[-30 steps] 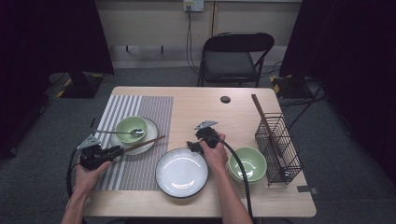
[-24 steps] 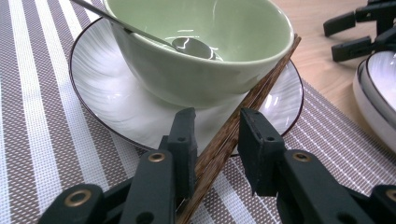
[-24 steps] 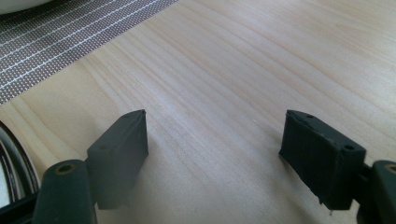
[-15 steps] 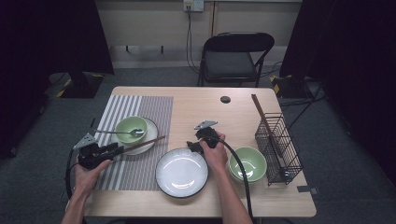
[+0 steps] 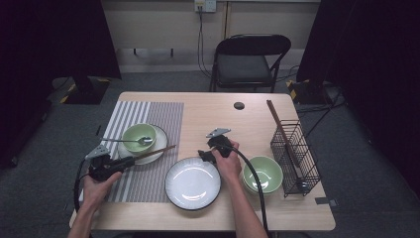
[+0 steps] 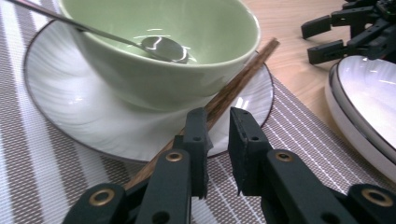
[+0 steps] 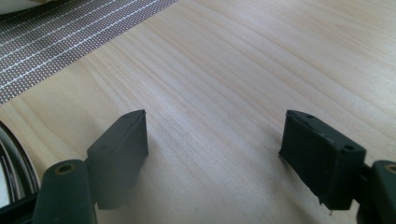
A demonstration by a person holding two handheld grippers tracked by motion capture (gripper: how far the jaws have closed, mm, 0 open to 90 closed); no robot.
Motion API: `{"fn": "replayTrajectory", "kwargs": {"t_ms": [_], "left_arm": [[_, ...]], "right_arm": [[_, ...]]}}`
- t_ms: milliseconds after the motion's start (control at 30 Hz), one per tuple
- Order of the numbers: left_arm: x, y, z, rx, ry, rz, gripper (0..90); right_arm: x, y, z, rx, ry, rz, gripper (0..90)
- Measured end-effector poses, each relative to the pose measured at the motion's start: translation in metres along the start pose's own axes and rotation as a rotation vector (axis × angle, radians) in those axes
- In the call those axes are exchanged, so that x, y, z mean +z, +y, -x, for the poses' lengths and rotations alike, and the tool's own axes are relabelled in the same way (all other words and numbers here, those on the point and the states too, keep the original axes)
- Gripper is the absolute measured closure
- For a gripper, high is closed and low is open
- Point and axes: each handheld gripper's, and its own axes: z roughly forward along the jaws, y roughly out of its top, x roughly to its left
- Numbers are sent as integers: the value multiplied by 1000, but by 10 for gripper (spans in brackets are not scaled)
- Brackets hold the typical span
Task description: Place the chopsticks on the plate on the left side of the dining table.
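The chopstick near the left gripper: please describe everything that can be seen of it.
The chopstick is one dark brown stick, wood by its look, slim and straight. It lies slanted across the rim of the white saucer, beside the green bowl, with its far end over the bare table. Its near end passes under the left gripper; the jaws stand nearly closed, have just been closing, and a small gap shows between them. Whether the pads press on the stick cannot be told.

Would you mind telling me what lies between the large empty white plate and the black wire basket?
A second green bowl sits between the white plate and the wire basket, as the high view shows.
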Motion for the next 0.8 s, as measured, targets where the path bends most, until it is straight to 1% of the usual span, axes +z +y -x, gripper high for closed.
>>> {"fn": "replayTrajectory", "kwargs": {"t_ms": [100, 133, 233, 333, 367, 400, 433, 533, 667, 800], "left_arm": [[0, -1, -1, -5, 9, 3, 776], [0, -1, -1, 7, 14, -2, 777], [1, -1, -2, -9, 7, 4, 779], [1, -1, -2, -16, 15, 9, 778], [1, -1, -2, -15, 18, 10, 778], [1, -1, -3, -3, 23, 4, 776], [1, -1, -3, 0, 20, 4, 775], [2, -1, -3, 3, 22, 4, 777], [2, -1, -3, -7, 26, 8, 776], [2, -1, -3, -5, 28, 2, 762]], "right_arm": [[0, 0, 0, 0, 0, 0, 223], [0, 0, 0, 0, 0, 0, 223], [0, 0, 0, 0, 0, 0, 223], [0, 0, 0, 0, 0, 0, 223], [0, 0, 0, -1, 0, 0, 223], [0, 0, 0, 2, 1, 1, 223], [0, 0, 0, 0, 0, 0, 223], [0, 0, 0, 0, 0, 0, 223], [0, 0, 0, 0, 0, 0, 223], [0, 0, 0, 0, 0, 0, 223]]}}
